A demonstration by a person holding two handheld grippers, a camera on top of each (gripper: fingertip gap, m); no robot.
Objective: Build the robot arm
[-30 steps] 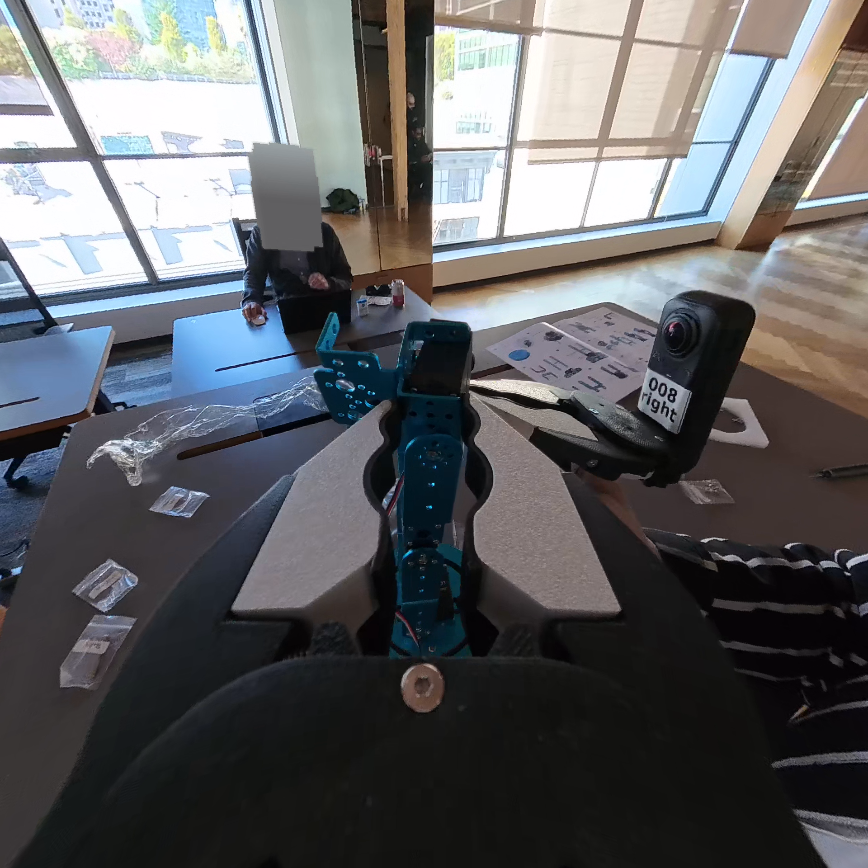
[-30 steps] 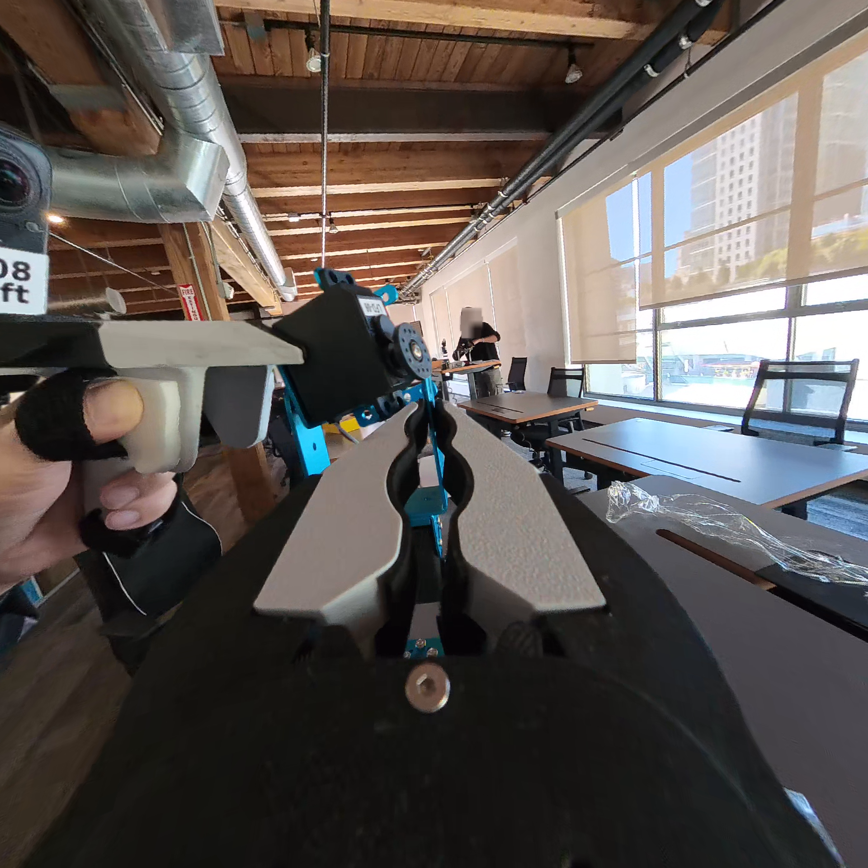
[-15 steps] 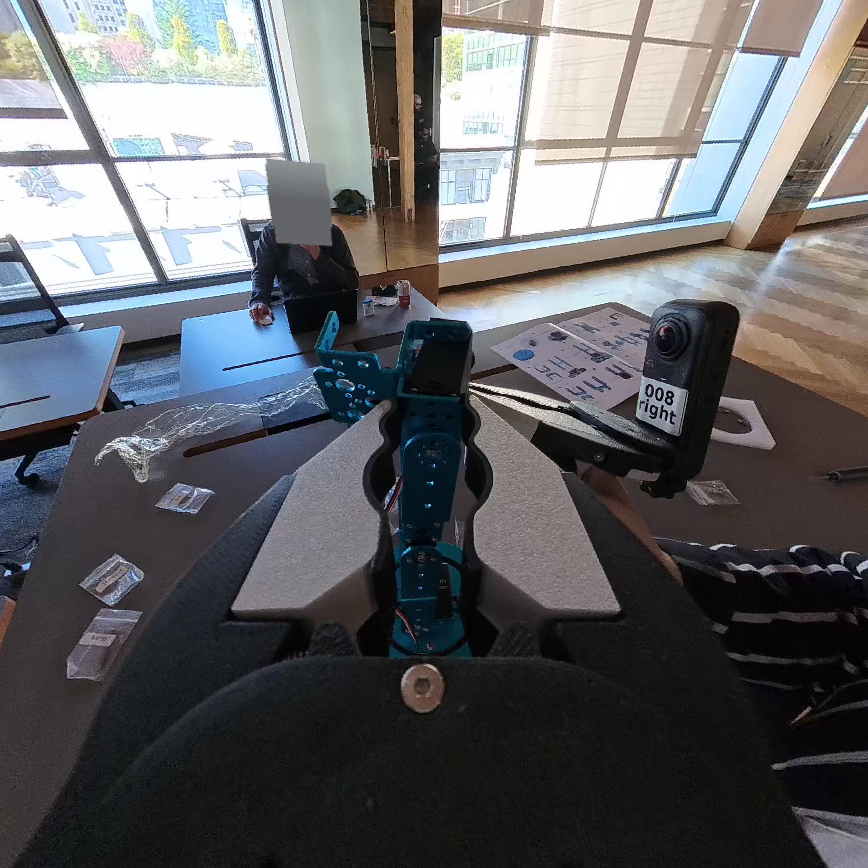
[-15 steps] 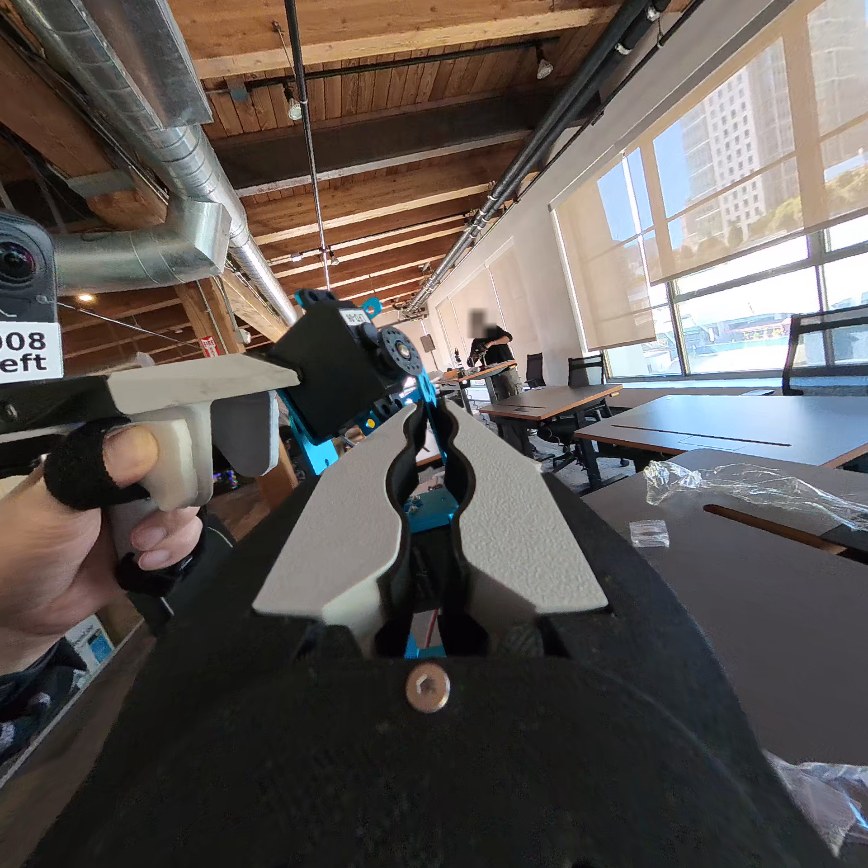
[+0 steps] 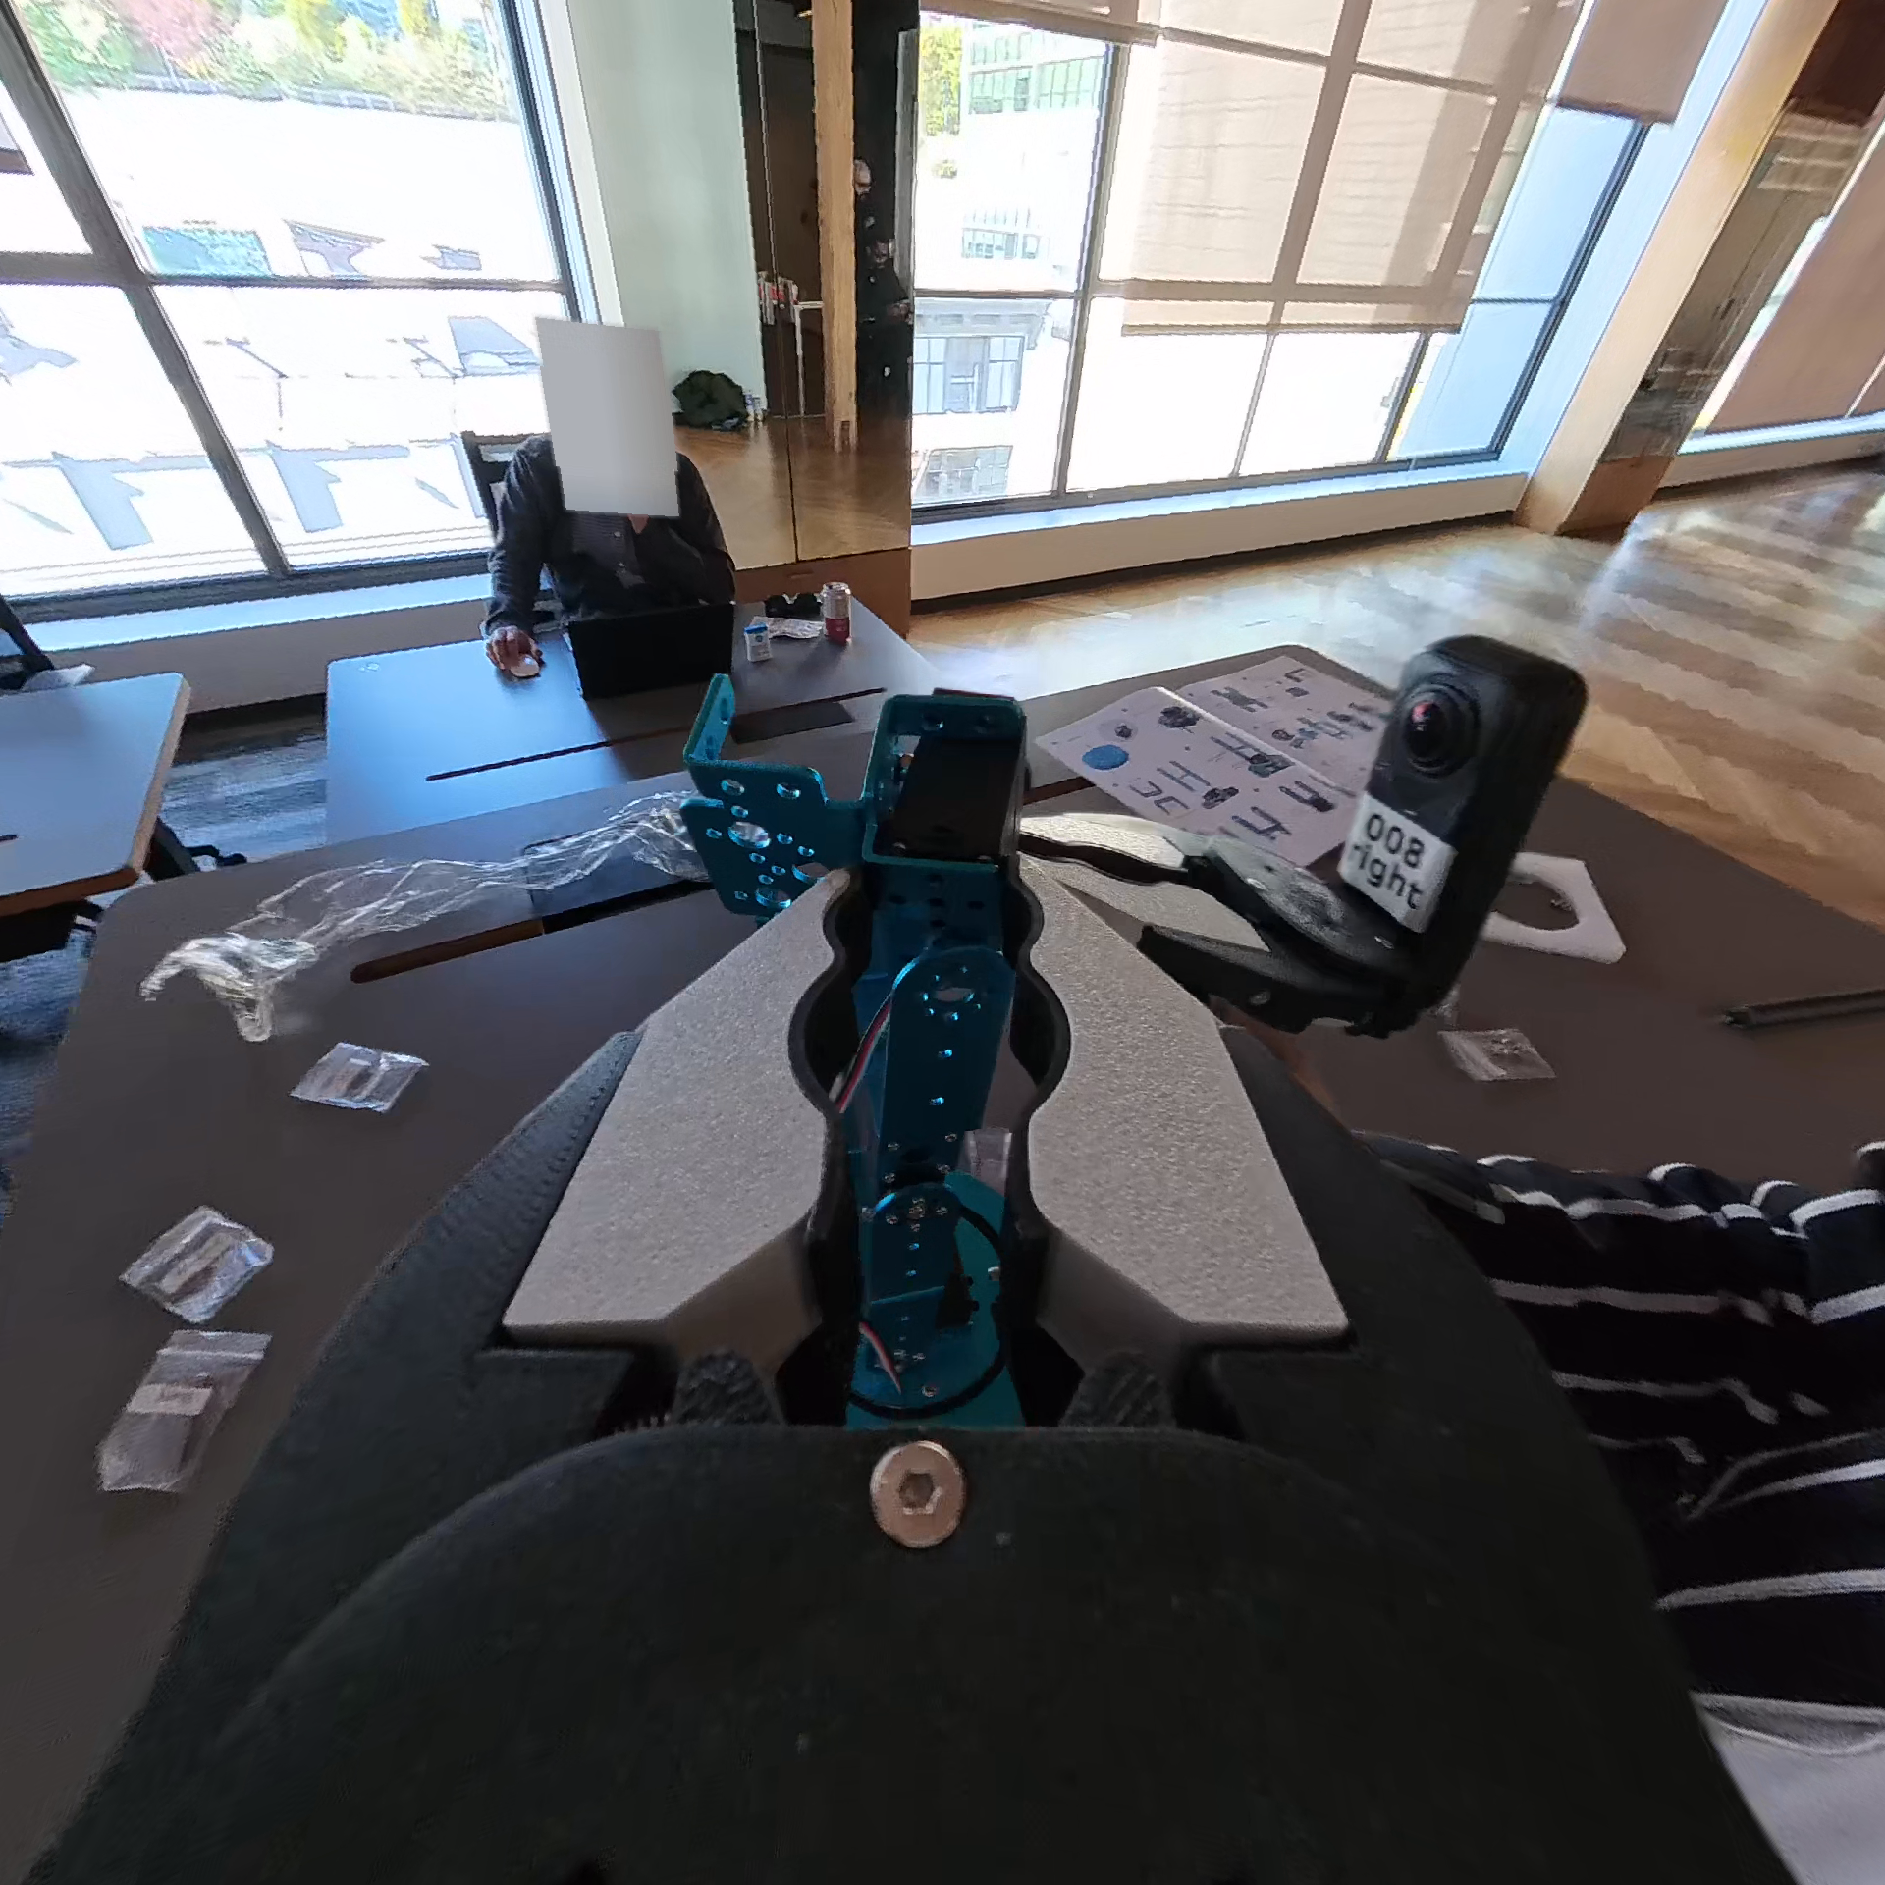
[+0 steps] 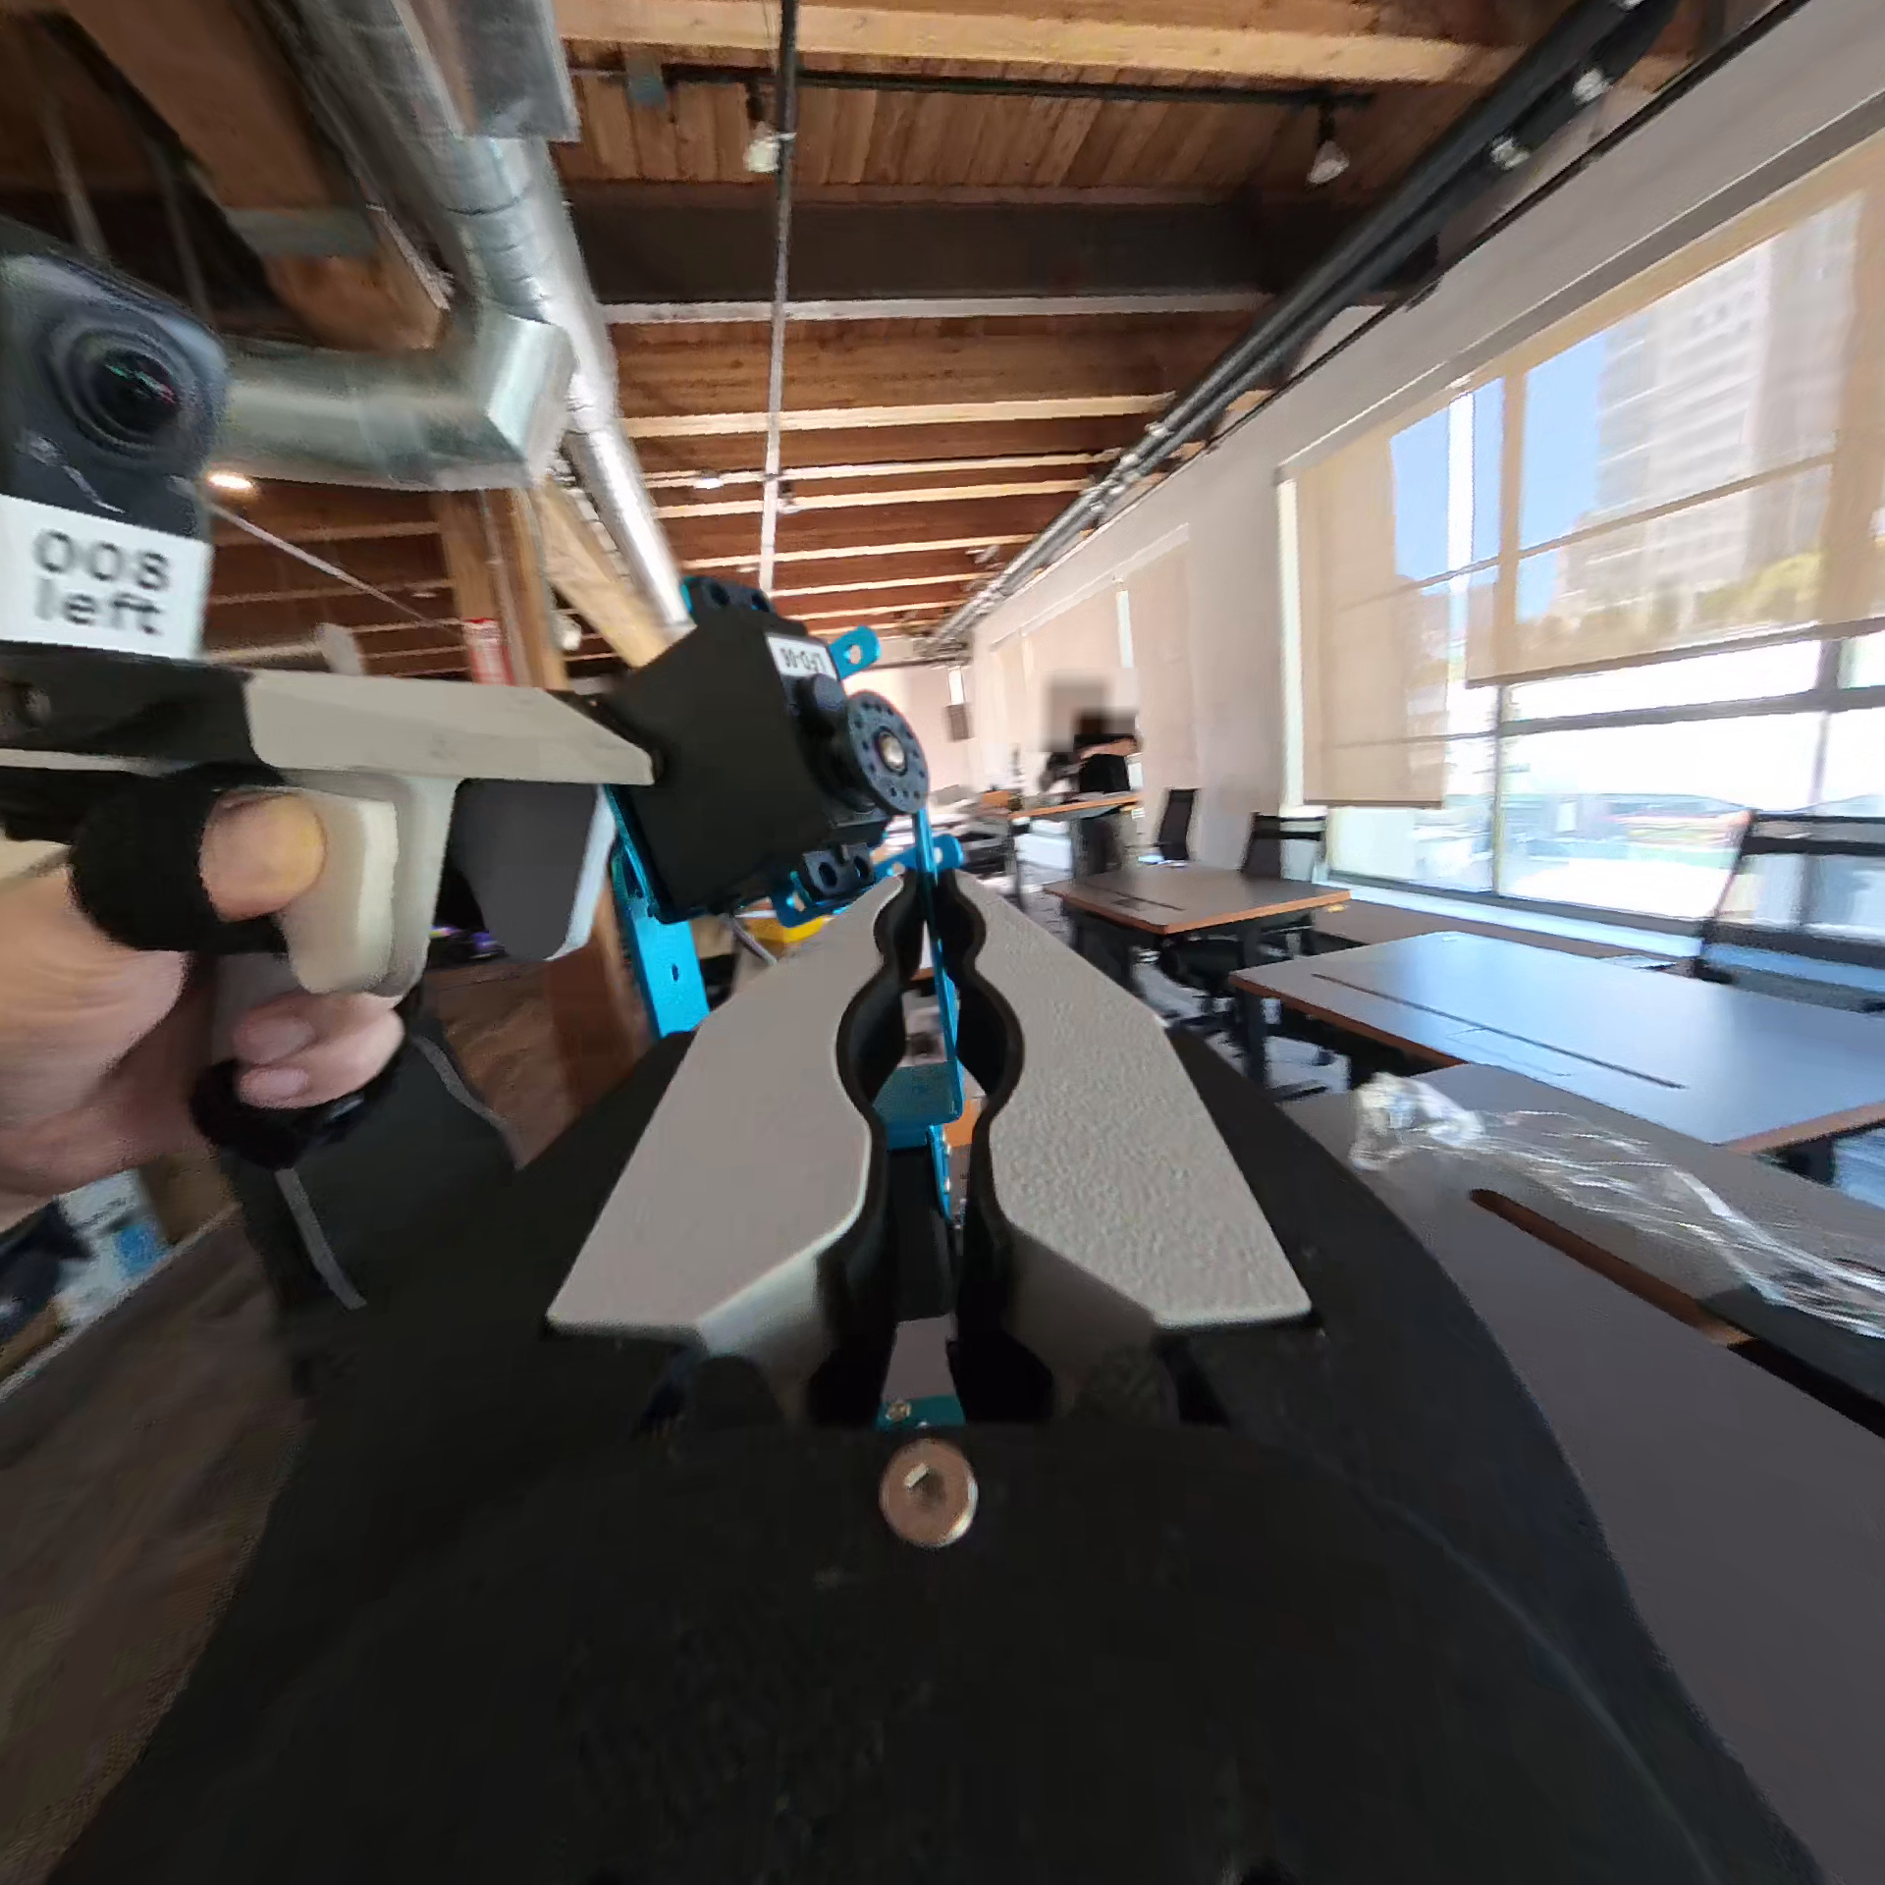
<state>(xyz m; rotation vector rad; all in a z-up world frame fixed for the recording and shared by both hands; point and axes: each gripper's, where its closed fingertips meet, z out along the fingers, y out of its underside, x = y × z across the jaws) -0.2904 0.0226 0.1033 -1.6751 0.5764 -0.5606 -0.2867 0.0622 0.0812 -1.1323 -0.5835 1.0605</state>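
Note:
My left gripper (image 5: 933, 898) is shut on a blue metal arm assembly (image 5: 944, 1030) and holds it above the dark table (image 5: 306, 1173). A black servo (image 5: 959, 796) sits in the assembly's top frame, and a perforated blue bracket (image 5: 755, 826) sticks out to its left. My right gripper (image 6: 930, 887) is shut on a thin blue plate (image 6: 944, 979) of the same assembly. In the right wrist view the left gripper (image 6: 632, 765) comes in from the left beside the servo (image 6: 755, 775), held by a hand (image 6: 122, 979). The right gripper (image 5: 1040, 842) meets the servo from the right.
On the table lie crumpled clear plastic wrap (image 5: 408, 898), small plastic bags (image 5: 357, 1076), a printed sheet (image 5: 1204, 755), a white foam piece (image 5: 1550, 908) and a thin rod (image 5: 1805, 1010). A striped sleeve (image 5: 1683, 1326) is at the right. A person (image 5: 612, 571) sits at a far desk. My right fingertips sit around 5 cm from my left ones.
Both grippers keep their hold. The right wrist view has swung and blurred; the left gripper and servo now look closer and larger in it. The right gripper's camera has tilted slightly.

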